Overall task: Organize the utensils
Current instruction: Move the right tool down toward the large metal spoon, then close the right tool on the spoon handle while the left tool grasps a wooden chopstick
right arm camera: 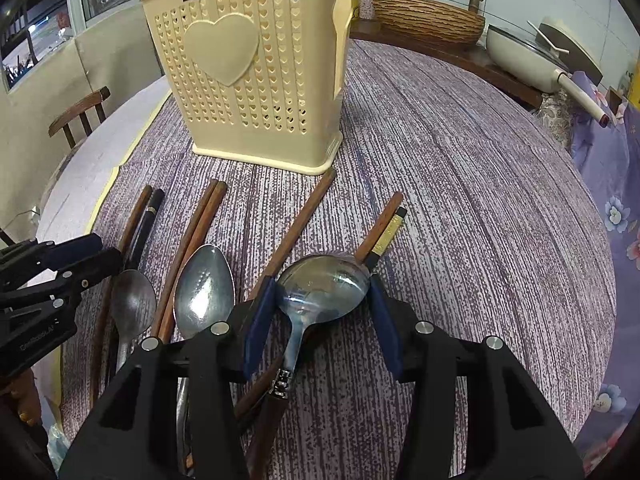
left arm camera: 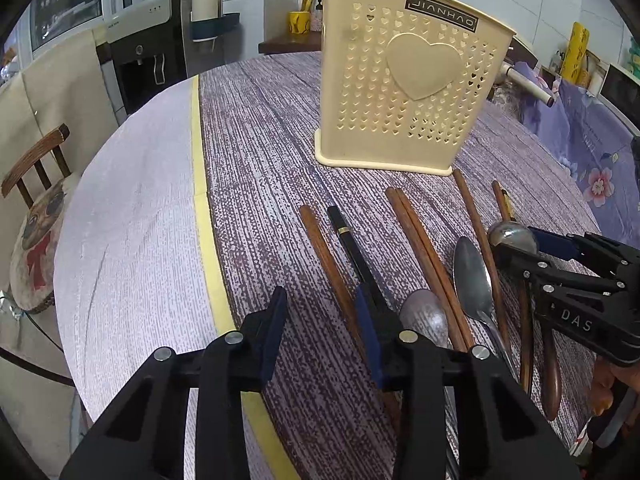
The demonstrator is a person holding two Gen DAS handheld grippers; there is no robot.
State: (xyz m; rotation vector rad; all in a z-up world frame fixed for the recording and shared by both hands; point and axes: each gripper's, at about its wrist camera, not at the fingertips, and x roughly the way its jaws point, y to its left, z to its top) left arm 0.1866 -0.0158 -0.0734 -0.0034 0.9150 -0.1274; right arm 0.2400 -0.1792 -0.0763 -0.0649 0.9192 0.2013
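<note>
A cream perforated utensil holder [left arm camera: 404, 88] with a heart stands upright on the table; it also shows in the right wrist view [right arm camera: 248, 72]. In front of it lie several wooden chopsticks [left arm camera: 424, 256], a black chopstick [left arm camera: 352, 244] and three metal spoons. My left gripper [left arm camera: 320, 320] is open, low over the table, its fingers either side of a brown chopstick [left arm camera: 328, 256]. My right gripper [right arm camera: 320, 312] is open around the bowl of a wooden-handled spoon [right arm camera: 324, 284], which lies on the table; the same gripper also shows in the left wrist view [left arm camera: 516, 246].
The round table [right arm camera: 460, 184] has a purple cloth with a yellow tape line [left arm camera: 200, 168]. A wooden chair [left arm camera: 36, 164] stands at the left. A pan [right arm camera: 528, 56] and a woven basket [right arm camera: 428, 16] sit behind. Floral fabric [right arm camera: 616, 184] lies at the right.
</note>
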